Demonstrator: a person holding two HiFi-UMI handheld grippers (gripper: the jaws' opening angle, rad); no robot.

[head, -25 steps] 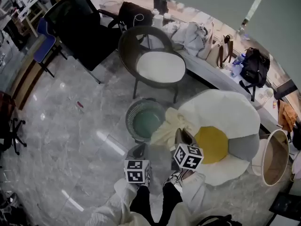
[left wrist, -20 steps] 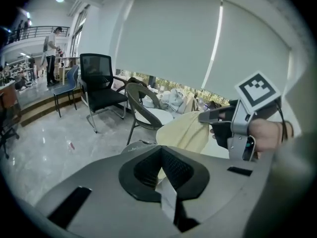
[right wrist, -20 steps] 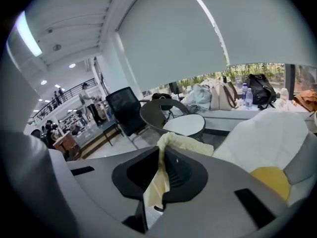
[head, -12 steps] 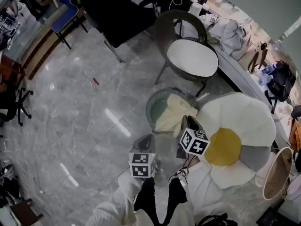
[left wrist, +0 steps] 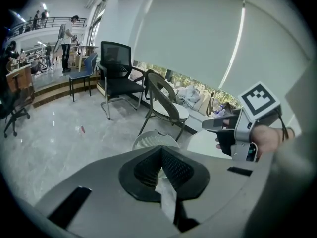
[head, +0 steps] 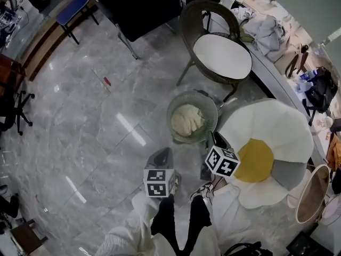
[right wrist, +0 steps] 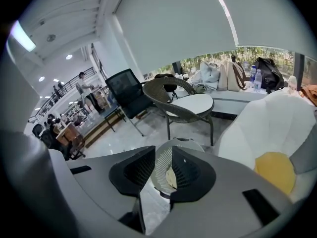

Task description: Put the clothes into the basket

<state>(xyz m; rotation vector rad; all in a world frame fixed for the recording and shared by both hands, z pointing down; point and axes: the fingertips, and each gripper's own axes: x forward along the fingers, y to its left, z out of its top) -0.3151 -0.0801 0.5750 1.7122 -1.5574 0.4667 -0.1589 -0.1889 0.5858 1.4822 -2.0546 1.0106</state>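
cream clothes [head: 186,120] lie bunched inside the round slatted basket [head: 171,108] on the grey marble floor [head: 96,132], just beside a white flower-shaped seat [head: 277,124] with a yellow centre. the left gripper [left wrist: 161,165] hovers near the basket, jaws pressed together on nothing. the right gripper [right wrist: 163,170] points at the basket, its jaws having just been opening to a narrow gap with nothing between them. black-and-white square markers cover each gripper's cube.

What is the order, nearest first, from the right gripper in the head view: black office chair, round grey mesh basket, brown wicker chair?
1. Round grey mesh basket, directly ahead of right gripper.
2. Brown wicker chair, behind the basket.
3. Black office chair, top left.
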